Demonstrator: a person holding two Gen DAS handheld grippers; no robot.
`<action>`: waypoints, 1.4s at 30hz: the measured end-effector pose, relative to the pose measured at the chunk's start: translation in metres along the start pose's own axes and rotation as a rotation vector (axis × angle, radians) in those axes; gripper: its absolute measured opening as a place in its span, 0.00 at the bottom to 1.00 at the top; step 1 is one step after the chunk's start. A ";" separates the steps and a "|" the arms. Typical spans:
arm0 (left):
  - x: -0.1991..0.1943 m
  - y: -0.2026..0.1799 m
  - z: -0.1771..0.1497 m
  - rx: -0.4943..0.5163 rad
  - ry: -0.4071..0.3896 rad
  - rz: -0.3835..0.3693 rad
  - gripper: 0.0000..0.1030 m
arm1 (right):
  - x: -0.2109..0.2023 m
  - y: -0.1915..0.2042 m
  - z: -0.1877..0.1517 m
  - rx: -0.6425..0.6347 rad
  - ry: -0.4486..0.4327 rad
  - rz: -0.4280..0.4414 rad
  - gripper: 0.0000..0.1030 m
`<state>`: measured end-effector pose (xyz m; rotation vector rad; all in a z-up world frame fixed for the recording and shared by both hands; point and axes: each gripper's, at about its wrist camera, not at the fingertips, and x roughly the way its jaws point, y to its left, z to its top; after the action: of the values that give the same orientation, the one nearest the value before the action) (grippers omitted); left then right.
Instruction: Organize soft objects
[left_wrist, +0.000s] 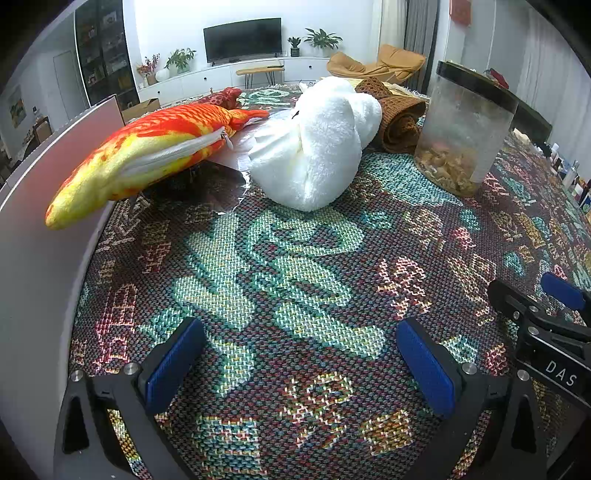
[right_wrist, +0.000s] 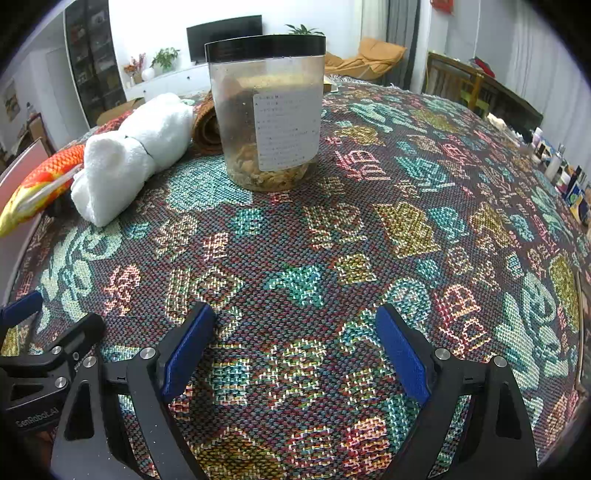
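A white plush toy (left_wrist: 314, 147) lies on the patterned woven cloth (left_wrist: 295, 280), also seen at the left of the right wrist view as the white plush toy (right_wrist: 129, 155). An orange and yellow plush fish (left_wrist: 147, 147) with a white zipper rests beside it, its tail over the edge of a grey bin (left_wrist: 33, 229). A rolled brown knitted cloth (left_wrist: 399, 122) lies behind the white toy. My left gripper (left_wrist: 299, 365) hangs open over bare cloth, well short of the toys. My right gripper (right_wrist: 295, 350) is open too, nothing between its blue pads.
A clear plastic jar (right_wrist: 269, 114) with a black lid and dried bits inside stands on the cloth ahead of the right gripper. Bottles and small items (right_wrist: 565, 173) line the table's right edge. A crinkled clear plastic sheet (left_wrist: 236, 147) lies under the fish and the white toy.
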<state>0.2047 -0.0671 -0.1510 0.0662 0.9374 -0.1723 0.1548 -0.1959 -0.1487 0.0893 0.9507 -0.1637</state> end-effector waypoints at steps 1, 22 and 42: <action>0.000 0.000 0.000 0.000 0.000 0.000 1.00 | 0.000 0.000 0.000 0.000 0.000 0.000 0.88; -0.022 0.026 -0.030 0.062 0.016 -0.031 1.00 | 0.000 0.000 0.000 0.000 0.001 -0.002 0.88; -0.028 0.029 -0.035 0.067 -0.002 -0.045 1.00 | 0.075 0.114 0.123 0.083 0.215 0.420 0.37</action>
<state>0.1656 -0.0305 -0.1500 0.1069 0.9318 -0.2458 0.3165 -0.1089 -0.1379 0.3854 1.1180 0.1992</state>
